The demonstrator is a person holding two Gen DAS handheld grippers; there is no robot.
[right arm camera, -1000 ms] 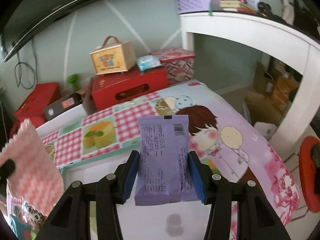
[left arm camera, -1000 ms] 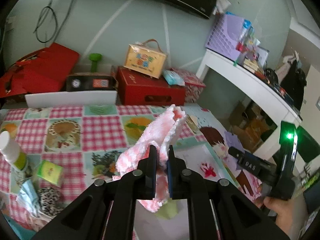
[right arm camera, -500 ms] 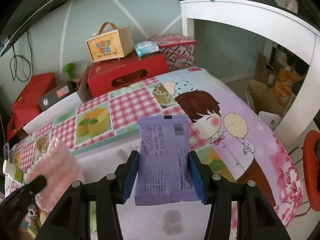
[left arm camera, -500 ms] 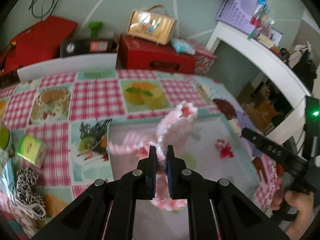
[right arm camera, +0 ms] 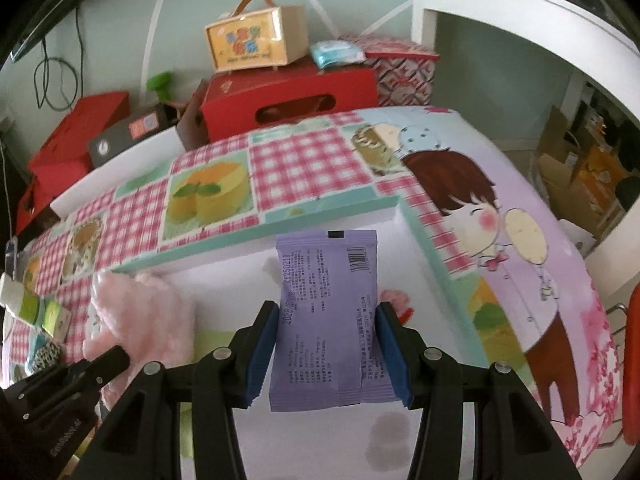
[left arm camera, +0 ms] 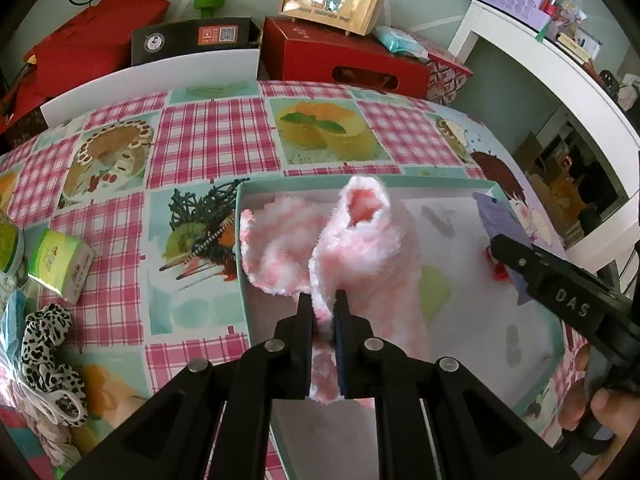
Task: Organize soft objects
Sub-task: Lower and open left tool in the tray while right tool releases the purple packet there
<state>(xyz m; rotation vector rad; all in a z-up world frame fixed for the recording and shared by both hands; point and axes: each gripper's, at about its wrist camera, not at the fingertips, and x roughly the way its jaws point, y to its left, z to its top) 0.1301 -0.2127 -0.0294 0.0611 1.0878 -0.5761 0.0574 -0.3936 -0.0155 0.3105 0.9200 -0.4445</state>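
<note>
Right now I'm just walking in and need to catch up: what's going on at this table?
A person is sorting soft items into a shallow teal-rimmed box. The left gripper is clamped on a fluffy pink sock, which drapes into the box. The right gripper holds a purple packet above the box's right side, not yet released.

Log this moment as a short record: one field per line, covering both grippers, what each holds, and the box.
left gripper: shut on the fluffy pink cloth, fingers pinching a fold
pink cloth position: draped inside the teal-rimmed box, left part
right gripper: shut on the purple packet, held by its side edges
purple packet position: over the box's white floor
loose items left of box: green carton, leopard-print fabric
</note>
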